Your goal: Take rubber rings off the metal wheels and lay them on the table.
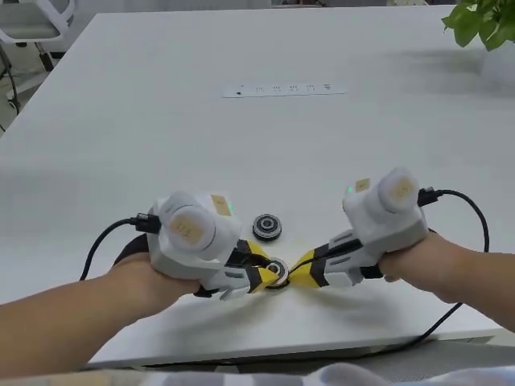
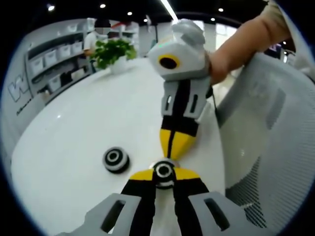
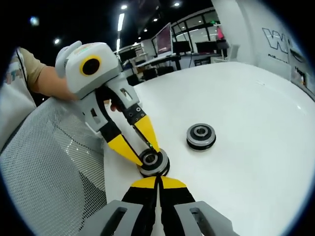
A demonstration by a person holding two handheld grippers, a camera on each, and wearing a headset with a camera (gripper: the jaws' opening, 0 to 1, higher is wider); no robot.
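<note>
A metal wheel with a black rubber ring [image 1: 276, 272] lies near the table's front edge. My left gripper [image 1: 265, 273] is shut on it, one yellow tip on each side of the wheel [image 2: 164, 172]. My right gripper [image 1: 298, 267] faces it from the other side, jaws shut, its tips [image 3: 157, 181] touching the wheel's black rim [image 3: 153, 162]. I cannot tell whether they pinch the ring. A second ringed wheel [image 1: 266, 226] lies flat a little farther back, untouched; it is the wheel [image 2: 116, 160] in the left gripper view and the wheel [image 3: 201, 135] in the right.
The white table [image 1: 241, 145] stretches far back, with a flush socket strip [image 1: 284, 89] in its middle. A potted plant [image 1: 481, 20] stands at the far right corner. A mesh office chair [image 3: 54, 167] sits at the near edge.
</note>
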